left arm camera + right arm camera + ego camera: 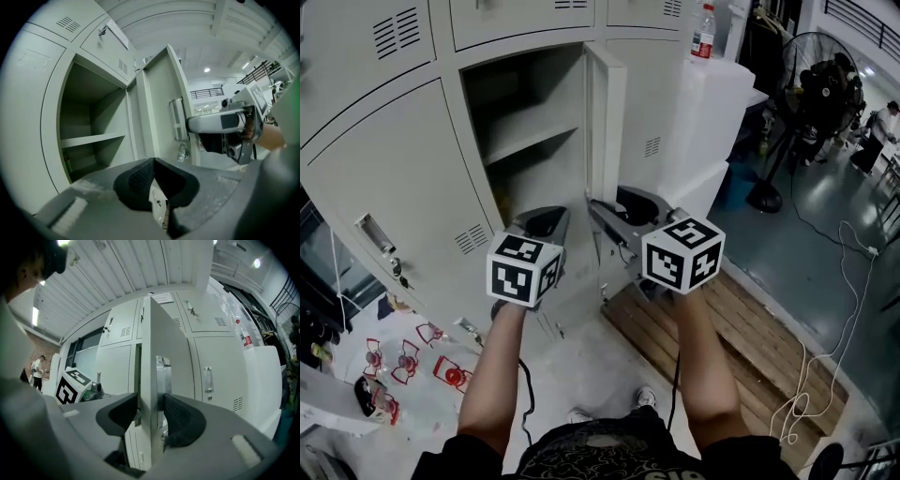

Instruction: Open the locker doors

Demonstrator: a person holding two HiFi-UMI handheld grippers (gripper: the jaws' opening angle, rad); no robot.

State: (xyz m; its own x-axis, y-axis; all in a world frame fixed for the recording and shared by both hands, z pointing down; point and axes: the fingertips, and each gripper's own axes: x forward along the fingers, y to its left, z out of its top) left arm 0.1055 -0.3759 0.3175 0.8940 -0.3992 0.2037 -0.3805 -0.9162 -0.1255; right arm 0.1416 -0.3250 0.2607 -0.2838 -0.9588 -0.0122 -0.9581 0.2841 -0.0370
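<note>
the locker door [606, 122] you're working stands upright, its long axis running 12 to 6. it is swung out from the bank so that its free edge points back at you. it sits at 12 o'clock from your right gripper [614, 208], with the open compartment [534, 94] and its shelf [534, 139] at the door's 9 o'clock. your head view catches the door nearly edge-on, as a thin slab. only the left gripper view shows its inner face, with the latch hardware [177, 119] and your right gripper [220, 124] at 3 o'clock on the free edge. only the right gripper view shows the outer side: a handle [162, 369] peeks past the edge, and the closed neighbouring doors [211, 376] are at 3 o'clock. your right gripper's jaws are spread and straddle the door's free edge, one pad beside each face. a slim gap shows on both sides, so they bracket the door rather than pinch it. your left gripper [546, 222] is at 9 o'clock of the right one and apart from the door, its pads pressed together on nothing.
</note>
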